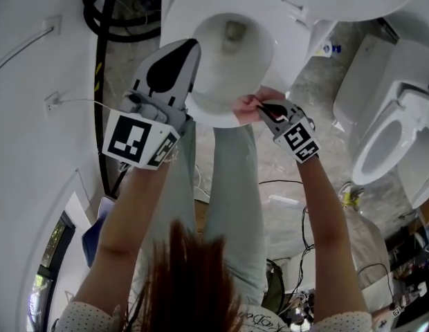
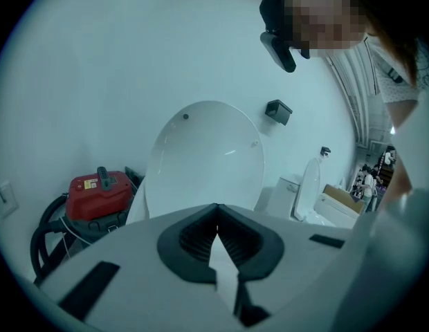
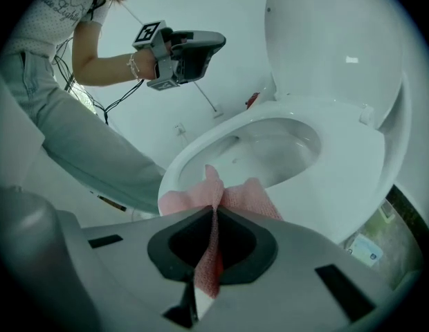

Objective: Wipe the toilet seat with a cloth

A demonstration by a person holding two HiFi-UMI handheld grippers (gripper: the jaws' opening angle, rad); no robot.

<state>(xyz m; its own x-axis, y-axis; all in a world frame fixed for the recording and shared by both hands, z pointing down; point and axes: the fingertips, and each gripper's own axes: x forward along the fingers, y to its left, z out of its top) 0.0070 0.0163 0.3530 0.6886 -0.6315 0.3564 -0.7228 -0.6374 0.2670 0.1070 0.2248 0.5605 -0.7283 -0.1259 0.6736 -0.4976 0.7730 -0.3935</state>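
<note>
A white toilet stands with its lid (image 3: pixel 332 61) raised and its seat (image 1: pixel 201 106) down around the bowl (image 1: pixel 232 47). My right gripper (image 1: pixel 259 109) is shut on a pink cloth (image 3: pixel 232 196), which lies spread on the seat's front rim (image 3: pixel 183 168). In the head view the pink cloth (image 1: pixel 248 106) bunches at the jaws on the near right part of the seat. My left gripper (image 1: pixel 174 64) hovers above the seat's left side, shut and holding nothing; in its own view the jaws meet in front of the raised lid (image 2: pixel 204 158).
A red vacuum cleaner (image 2: pixel 98 194) with a black hose (image 1: pixel 104 19) sits left of the toilet. A second toilet (image 1: pixel 387 140) stands to the right. My legs in pale trousers (image 1: pixel 228 206) stand just before the bowl. Cables (image 1: pixel 284 185) trail over the marbled floor.
</note>
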